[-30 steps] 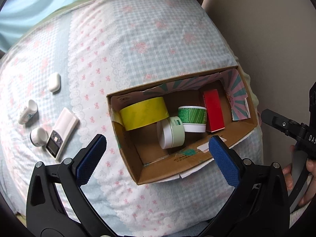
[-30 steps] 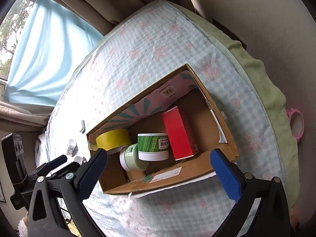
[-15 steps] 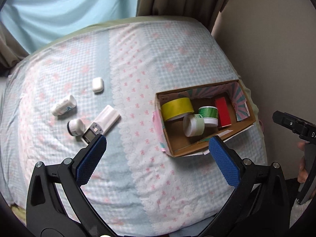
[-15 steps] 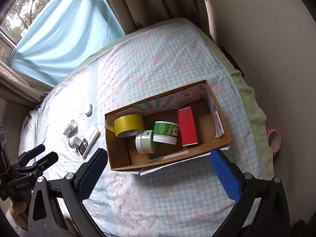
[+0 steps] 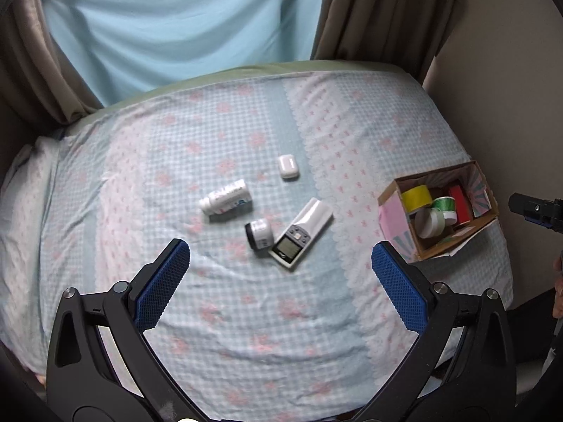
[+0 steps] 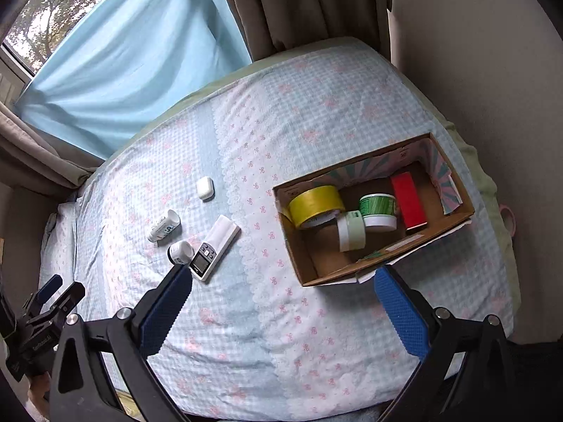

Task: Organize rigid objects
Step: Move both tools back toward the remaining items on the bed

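A cardboard box point(image 6: 302, 267) on the bed holds a yellow tape roll point(image 6: 315, 205), a pale green jar point(image 6: 352, 235), a green-labelled tub point(image 6: 378, 209) and a red box point(image 6: 408, 204). The box also shows in the left wrist view point(image 5: 390, 221). On the bedsheet to its left lie a white earbud case point(image 5: 288, 166), a white bottle point(image 5: 227, 197), a small black-lidded jar point(image 5: 259, 234) and a white handheld meter point(image 5: 302, 232). My left gripper point(image 5: 279, 281) is open and empty, above the sheet in front of these. My right gripper point(image 6: 281, 302) is open and empty, in front of the box.
The bed point(image 5: 246, 334) has a checked blue and pink sheet. A blue curtain point(image 5: 176, 17) and brown drapes point(image 5: 380, 10) hang behind it. A beige wall point(image 6: 475, 52) runs along the right side. A pink tape ring point(image 6: 508, 216) lies off the bed's right edge.
Both grippers have pulled back and up from the box, so the whole bed is in view. The left gripper has swung left and faces the loose items. Both stay open.
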The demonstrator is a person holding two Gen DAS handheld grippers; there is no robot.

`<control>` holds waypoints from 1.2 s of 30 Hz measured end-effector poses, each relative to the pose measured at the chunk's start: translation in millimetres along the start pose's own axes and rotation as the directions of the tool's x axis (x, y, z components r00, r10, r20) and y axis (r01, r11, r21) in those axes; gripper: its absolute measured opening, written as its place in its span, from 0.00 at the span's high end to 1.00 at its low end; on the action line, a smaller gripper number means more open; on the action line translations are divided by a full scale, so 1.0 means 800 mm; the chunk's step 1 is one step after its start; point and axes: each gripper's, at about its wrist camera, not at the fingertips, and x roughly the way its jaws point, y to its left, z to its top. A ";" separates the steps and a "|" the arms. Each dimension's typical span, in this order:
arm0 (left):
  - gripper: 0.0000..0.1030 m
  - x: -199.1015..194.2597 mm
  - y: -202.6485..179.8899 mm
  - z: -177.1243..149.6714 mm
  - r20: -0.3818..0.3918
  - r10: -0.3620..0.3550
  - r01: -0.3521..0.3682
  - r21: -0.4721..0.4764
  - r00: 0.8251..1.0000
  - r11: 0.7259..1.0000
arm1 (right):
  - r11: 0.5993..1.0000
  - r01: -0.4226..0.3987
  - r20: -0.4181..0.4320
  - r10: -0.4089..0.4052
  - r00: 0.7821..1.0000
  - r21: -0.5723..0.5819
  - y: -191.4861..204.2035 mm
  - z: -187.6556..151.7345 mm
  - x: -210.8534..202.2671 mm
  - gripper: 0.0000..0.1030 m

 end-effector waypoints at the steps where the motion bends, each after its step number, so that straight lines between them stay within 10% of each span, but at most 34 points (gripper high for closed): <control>1: 0.00 0.002 0.015 0.002 0.001 0.001 -0.001 0.009 1.000 1.000 | 1.000 0.001 0.000 -0.001 1.000 0.003 0.015 -0.002 0.003 0.00; 12: 0.00 0.107 0.125 0.043 -0.122 -0.056 0.077 0.174 0.991 0.982 | 0.995 0.024 -0.062 -0.018 0.998 0.099 0.138 -0.009 0.088 0.00; 23: 0.00 0.275 0.126 0.076 -0.280 -0.029 0.134 0.364 0.960 0.922 | 0.948 0.084 -0.193 -0.025 0.981 0.307 0.154 -0.010 0.242 0.00; 36: 0.01 0.435 0.094 0.067 -0.400 0.051 0.223 0.607 0.915 0.763 | 0.872 0.240 -0.333 -0.095 0.938 0.427 0.147 -0.024 0.413 0.09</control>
